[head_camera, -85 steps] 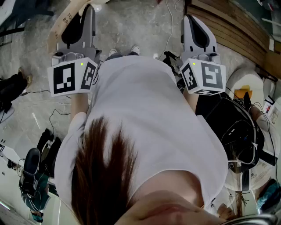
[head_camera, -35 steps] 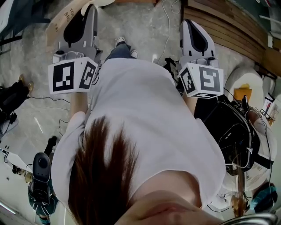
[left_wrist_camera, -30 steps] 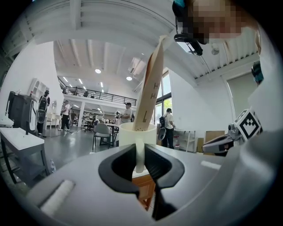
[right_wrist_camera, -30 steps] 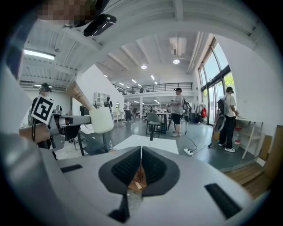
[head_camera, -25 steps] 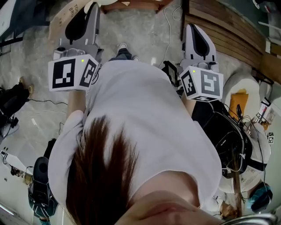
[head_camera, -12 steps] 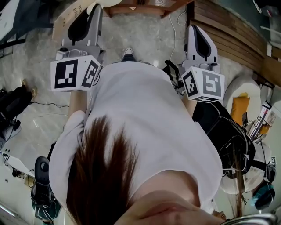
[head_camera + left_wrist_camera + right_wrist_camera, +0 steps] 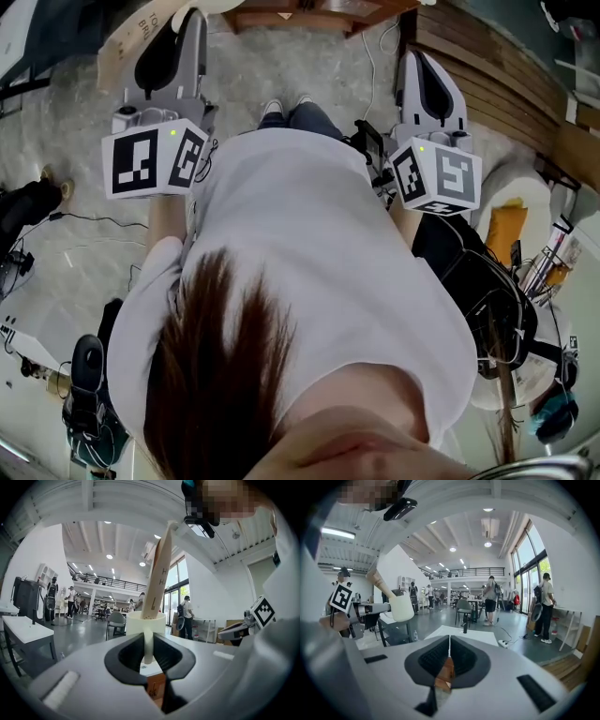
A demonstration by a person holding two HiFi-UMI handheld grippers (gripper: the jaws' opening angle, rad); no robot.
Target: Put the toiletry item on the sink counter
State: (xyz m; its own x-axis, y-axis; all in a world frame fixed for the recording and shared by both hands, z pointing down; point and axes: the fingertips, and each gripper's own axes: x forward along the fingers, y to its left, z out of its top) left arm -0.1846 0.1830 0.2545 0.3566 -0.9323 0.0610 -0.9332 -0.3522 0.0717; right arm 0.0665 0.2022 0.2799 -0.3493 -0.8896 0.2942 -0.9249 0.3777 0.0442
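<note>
White cup [image 7: 145, 622] sits right at the tip of the left gripper [image 7: 148, 641], mouth up. Jaws are clamped on a thin white handle [image 7: 148, 654] that runs down the cup's near side; the grip is on that tab only, the cup body just beyond the fingertips.

Cup contents: one tan flat carton [image 7: 159, 573], dark lettering down its face. Its long axis is near upright, foot in the cup, top tilted a little right in the left gripper view. From the right gripper view the same cup [image 7: 402, 607] hangs in the air at left, clear of any surface, and the carton [image 7: 377, 581] slants up and away to that view's left. In the head view the carton [image 7: 127, 47] shows as a tan strip beside the left gripper.

Right gripper [image 7: 449, 641]: pads pressed together, nothing between them.

Head view, close in: person's white shirt [image 7: 319, 253], black bag [image 7: 478, 281] at the right hip.

Farther out: white table [image 7: 478, 637] ahead of the right gripper with a small dark upright item [image 7: 464, 628] on it, kind not readable. Grey chair [image 7: 116, 620] beyond the cup. Several people stand far back in a bright hall.
</note>
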